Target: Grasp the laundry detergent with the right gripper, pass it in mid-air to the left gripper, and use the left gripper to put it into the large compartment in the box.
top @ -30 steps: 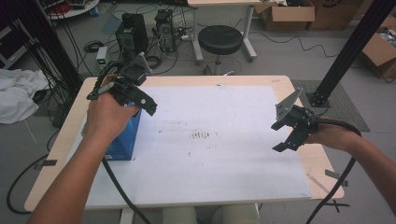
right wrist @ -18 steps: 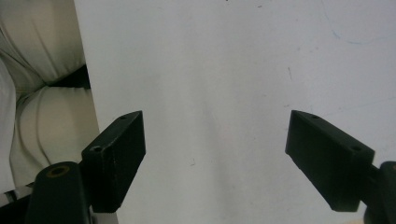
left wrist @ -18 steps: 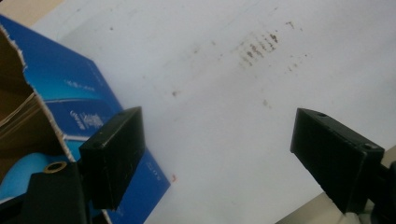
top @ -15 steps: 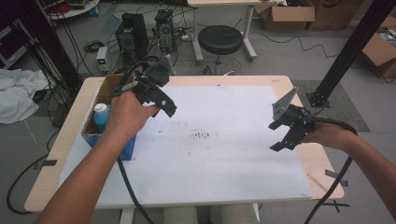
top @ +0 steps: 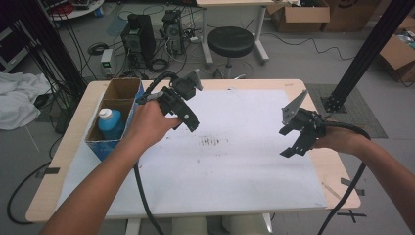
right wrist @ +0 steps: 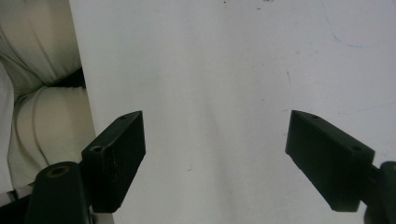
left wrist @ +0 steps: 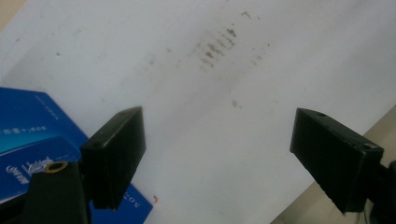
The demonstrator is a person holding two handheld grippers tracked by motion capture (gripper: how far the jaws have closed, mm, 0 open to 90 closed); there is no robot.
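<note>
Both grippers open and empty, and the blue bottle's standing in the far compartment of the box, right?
Not quite. The blue bottle stands in the near compartment of the cardboard box; the high view shows the far compartment holds nothing. The rest holds: the left gripper and the right gripper are open and empty.

a wooden table [top: 73, 161] topped with a large white sheet [top: 235, 166], smudged with dark marks [top: 211, 142] near its middle. at the table's left edge sits a blue cardboard box [top: 105, 147] with two compartments; a blue bottle with a white cap [top: 110, 122] stands in the nearer one. beyond the table, a black round stool [top: 231, 41], electronic units [top: 139, 36] and tangled cables on the grey floor; cardboard boxes [top: 298, 12] at the far right, white cloth [top: 17, 100] at left.
</note>
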